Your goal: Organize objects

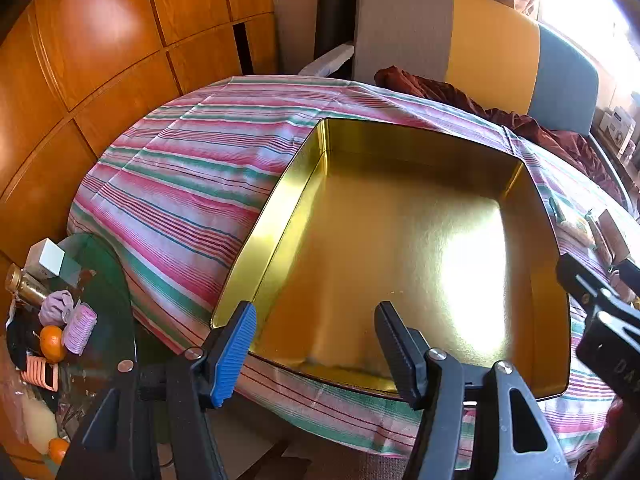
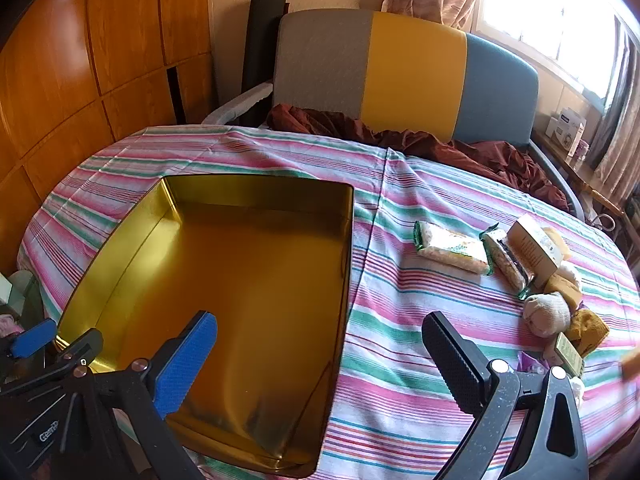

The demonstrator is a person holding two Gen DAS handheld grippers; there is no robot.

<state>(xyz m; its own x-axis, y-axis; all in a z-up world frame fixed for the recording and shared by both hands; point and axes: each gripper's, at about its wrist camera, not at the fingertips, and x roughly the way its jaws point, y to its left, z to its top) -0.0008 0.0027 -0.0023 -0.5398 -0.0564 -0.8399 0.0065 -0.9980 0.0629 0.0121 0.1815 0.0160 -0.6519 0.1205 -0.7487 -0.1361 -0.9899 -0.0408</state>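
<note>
Blue and black fingers of the right gripper (image 2: 320, 364) are standing apart, holding nothing, over the near edge of the striped-cloth table (image 2: 400, 380). Left gripper (image 1: 316, 348) fingers are likewise spread wide and empty above the gold rectangular metal tin (image 1: 380, 248), which is sitting hollow on the table. Further right, a clear-wrapped cracker packet (image 2: 452, 252) is lying near small boxes and a balled cream sock (image 2: 547, 314). Packets probably feel light, crinkly, slippery; pinching across the middle looks safest.

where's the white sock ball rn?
In the right wrist view the white sock ball lies on the striped tablecloth at the right, outside the gold tin, against the mustard cloth pieces and just below the snack packets.
</note>
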